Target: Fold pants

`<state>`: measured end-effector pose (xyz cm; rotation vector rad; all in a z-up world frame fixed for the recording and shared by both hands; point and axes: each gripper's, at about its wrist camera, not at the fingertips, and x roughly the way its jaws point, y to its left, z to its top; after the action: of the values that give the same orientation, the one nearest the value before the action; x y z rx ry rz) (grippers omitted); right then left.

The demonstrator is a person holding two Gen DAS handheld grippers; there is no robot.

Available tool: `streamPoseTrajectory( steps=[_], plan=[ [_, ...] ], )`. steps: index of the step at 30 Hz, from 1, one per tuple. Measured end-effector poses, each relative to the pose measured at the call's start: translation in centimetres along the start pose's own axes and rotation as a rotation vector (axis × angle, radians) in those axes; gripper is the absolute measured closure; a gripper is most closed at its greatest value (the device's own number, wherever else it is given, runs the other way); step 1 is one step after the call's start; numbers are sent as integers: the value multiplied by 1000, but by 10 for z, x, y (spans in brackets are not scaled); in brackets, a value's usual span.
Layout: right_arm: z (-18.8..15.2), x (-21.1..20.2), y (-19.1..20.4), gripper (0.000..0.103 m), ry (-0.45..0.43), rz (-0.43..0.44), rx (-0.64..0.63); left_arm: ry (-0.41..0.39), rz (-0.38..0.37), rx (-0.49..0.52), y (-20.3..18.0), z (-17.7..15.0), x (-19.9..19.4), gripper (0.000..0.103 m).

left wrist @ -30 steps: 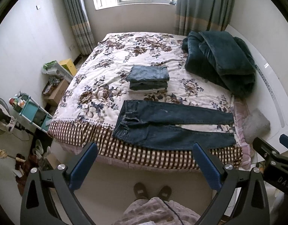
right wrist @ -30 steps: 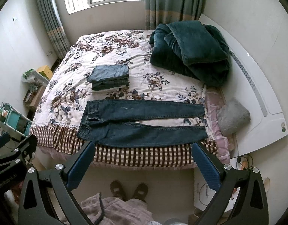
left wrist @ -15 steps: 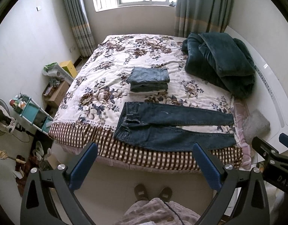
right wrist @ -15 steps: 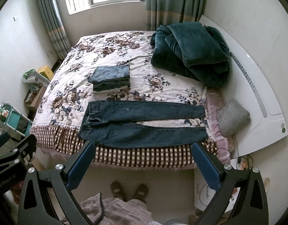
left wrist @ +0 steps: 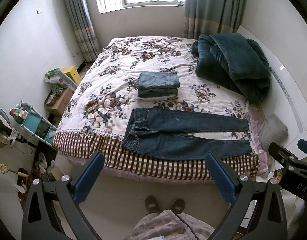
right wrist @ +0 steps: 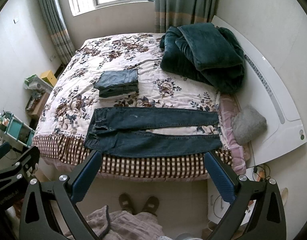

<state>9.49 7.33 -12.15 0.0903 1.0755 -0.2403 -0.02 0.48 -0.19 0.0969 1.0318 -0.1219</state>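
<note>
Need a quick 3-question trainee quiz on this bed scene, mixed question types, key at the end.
1. True or false: the left gripper is shut on the spread jeans.
2. Multiple choice: the folded jeans stack lies (A) beyond the spread jeans, toward the window; (B) on the floor; (C) on the green blanket.
3. Fill in: the spread jeans' waistband points to the person's ____.

Key: 1 false, both it and the right gripper are open; 2 A; 3 left.

Pants [left wrist: 185,134], centre frame: dark blue denim, small pale mark on upper leg. Folded stack [left wrist: 158,85] above them: lighter blue denim. Bedspread [left wrist: 117,84]: white with brown-and-navy floral print; lower border brown-and-cream check. Blanket [left wrist: 233,64], upper right: dark teal. Curtains [left wrist: 83,20]: grey-green, tan band. Gripper pads [left wrist: 89,177]: blue.
</note>
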Motion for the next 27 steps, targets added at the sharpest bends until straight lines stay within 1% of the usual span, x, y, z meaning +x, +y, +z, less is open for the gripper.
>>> streamPoseTrajectory(
  steps=[27],
  plan=[
    [-13,0,-1,0,8,-3,14,1,-6,7,-5,-2,0,0]
  ],
)
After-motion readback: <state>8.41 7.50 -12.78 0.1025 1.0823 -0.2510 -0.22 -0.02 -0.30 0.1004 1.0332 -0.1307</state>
